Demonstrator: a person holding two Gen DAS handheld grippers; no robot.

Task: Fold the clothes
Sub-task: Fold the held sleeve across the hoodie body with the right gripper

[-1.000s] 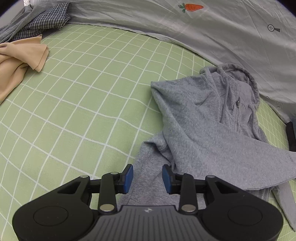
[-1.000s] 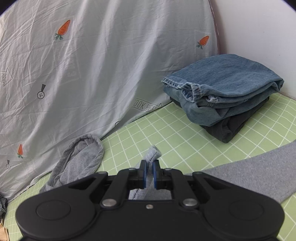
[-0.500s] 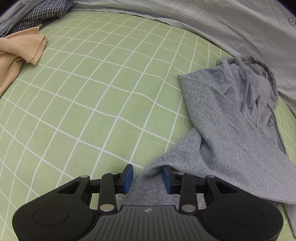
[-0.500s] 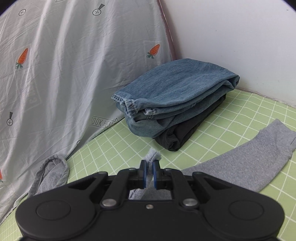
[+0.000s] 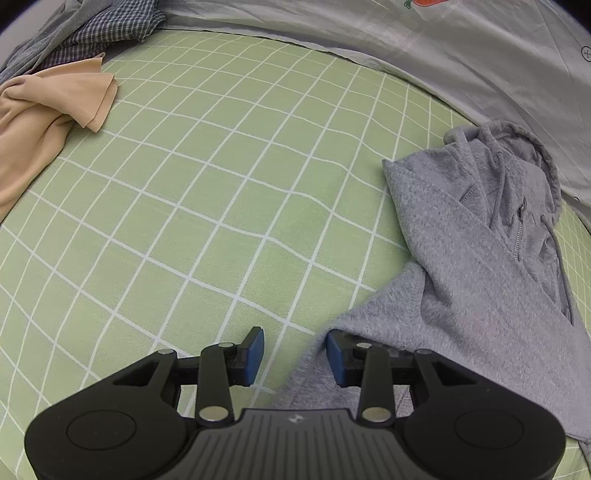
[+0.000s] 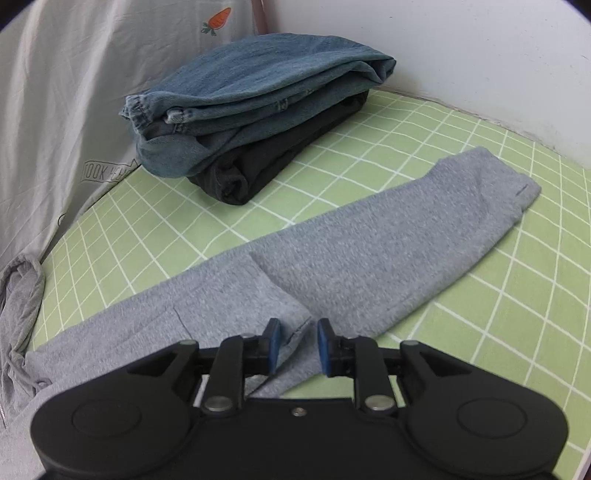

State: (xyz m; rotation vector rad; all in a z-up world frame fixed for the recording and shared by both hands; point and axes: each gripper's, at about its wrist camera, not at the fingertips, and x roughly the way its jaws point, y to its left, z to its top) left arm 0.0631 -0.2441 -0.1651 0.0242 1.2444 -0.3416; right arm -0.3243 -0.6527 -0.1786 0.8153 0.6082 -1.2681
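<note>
Left hand-held gripper [image 5: 291, 354] is spread wide over the grey hoodie [image 5: 480, 266] hem edge, and the right hand-held gripper [image 6: 295, 345] is parted with nothing held, over the fabric where one sleeve [image 6: 388, 236] lies stretched across the bed [image 5: 207, 206]. We'd judge it mid-fold: take each grab at an edge and lay the sleeve flat over the body before any crosswise fold. Count: one hoodie, two folded garments stacked [image 6: 258, 103], and a beige garment [image 5: 40, 114] beside a checked piece [image 5: 107, 26].

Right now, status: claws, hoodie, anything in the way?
Left claw open at hoodie hem. Right claw open over sleeve, nothing gripped. Folded jeans stack clear beyond it.
</note>
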